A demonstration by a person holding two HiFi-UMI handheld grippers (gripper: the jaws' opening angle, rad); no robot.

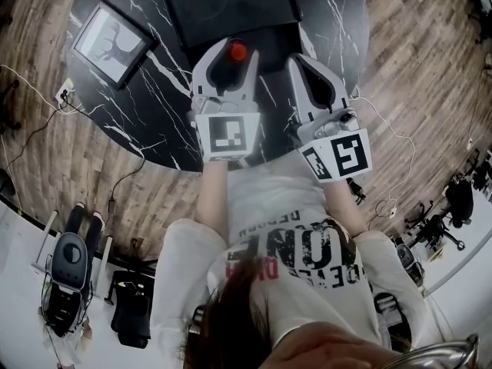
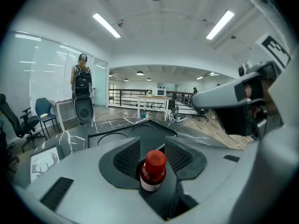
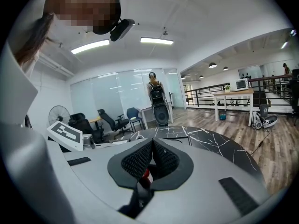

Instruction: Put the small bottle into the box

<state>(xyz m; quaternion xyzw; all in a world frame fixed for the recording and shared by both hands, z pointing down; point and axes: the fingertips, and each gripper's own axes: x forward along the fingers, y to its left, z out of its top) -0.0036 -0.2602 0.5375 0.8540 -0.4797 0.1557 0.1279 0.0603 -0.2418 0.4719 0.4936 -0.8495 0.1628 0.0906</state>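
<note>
A: State of left tongs (image 2: 152,146)?
B: Clamped on the small bottle (image 2: 153,171), upright between the pads, red cap up.
A: And right tongs (image 3: 152,143)?
B: Pads pressed together, just beside the left pair.
A: Box (image 1: 231,6)?
B: Black, on the table (image 1: 154,106), just ahead of both tips.

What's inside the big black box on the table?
Only two round hollows show in the black rectangular box; nothing lies in them. The left gripper covers its near edge.

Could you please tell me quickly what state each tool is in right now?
Left tool: closed on the small bottle, which stands upright between the pads.
Right tool: closed, jaws together.
</note>
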